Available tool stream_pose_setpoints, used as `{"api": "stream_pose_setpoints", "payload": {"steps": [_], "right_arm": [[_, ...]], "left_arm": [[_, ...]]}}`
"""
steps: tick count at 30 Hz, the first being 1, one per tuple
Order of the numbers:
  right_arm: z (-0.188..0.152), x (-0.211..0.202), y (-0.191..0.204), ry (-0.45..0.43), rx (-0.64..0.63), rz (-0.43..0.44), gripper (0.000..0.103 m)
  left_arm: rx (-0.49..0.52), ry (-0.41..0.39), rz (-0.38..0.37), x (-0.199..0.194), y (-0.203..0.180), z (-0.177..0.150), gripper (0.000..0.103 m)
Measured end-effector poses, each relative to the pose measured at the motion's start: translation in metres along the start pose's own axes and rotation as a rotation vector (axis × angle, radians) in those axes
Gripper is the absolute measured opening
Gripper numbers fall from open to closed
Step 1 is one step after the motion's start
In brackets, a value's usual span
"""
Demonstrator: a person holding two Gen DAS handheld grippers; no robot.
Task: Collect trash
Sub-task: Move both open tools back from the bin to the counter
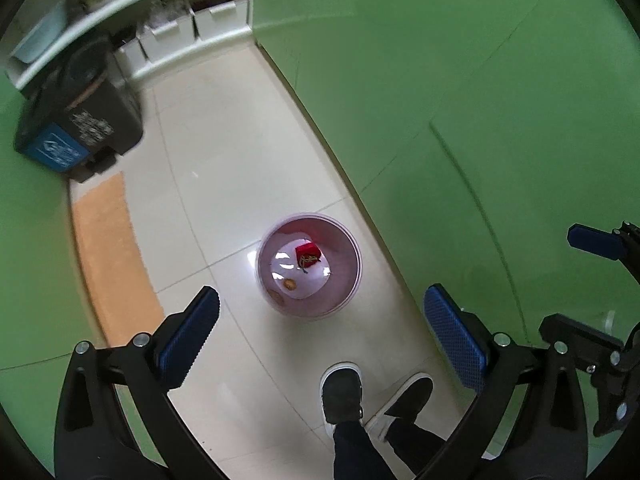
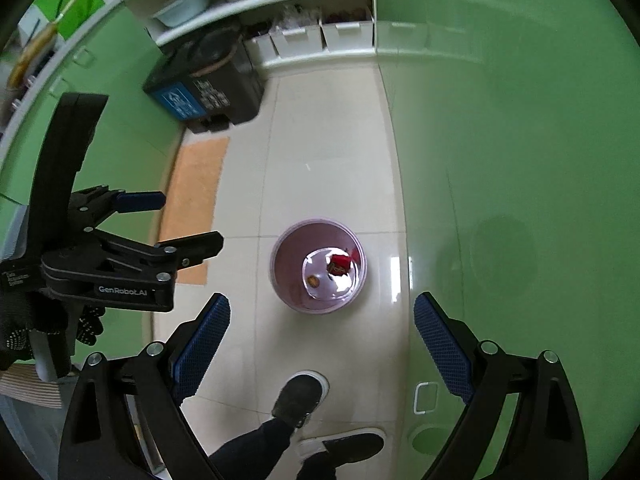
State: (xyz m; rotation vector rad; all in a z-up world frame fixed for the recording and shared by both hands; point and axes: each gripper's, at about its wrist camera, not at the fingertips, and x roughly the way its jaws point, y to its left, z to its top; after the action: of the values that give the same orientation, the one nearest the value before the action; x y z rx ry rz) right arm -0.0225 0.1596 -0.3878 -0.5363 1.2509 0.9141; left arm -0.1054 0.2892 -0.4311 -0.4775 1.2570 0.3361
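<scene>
Bin well below spread fingers

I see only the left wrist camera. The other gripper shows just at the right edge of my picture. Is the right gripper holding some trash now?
Observer: No. The right gripper is open, and nothing is between its blue pads. Below it are only the floor and the pink bin.
Operator: Thank you. And what is behind my left gripper? My camera cannot look back.
Observer: A hand in a black dotted glove holds the left gripper from behind. Seen from the side, its jaws stand open and hold nothing.
</scene>
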Motion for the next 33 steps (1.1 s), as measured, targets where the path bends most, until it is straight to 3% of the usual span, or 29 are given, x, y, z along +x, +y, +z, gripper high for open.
{"api": "stream_pose_setpoints", "payload": {"steps": [11, 20, 27, 33], "right_arm": [[0.021, -0.137, 0.029, -0.132, 0.025, 0.01, 0.097], [0.017, -0.245, 0.011, -0.264, 0.074, -0.029, 0.097], [-0.01, -0.327, -0.043, -0.383, 0.193, -0.132, 0.097], [-0.049, -0.375, -0.083, -0.454, 0.299, -0.223, 0.097]], "left_arm": [[0.001, -0.132, 0.032, -0.172, -0.008, 0.013, 0.1], [0.052, -0.26, -0.001, -0.286, -0.045, 0.03, 0.1], [0.14, -0.346, -0.037, -0.338, -0.102, 0.044, 0.1], [0.217, -0.418, -0.068, -0.357, -0.151, 0.054, 0.1]]}}
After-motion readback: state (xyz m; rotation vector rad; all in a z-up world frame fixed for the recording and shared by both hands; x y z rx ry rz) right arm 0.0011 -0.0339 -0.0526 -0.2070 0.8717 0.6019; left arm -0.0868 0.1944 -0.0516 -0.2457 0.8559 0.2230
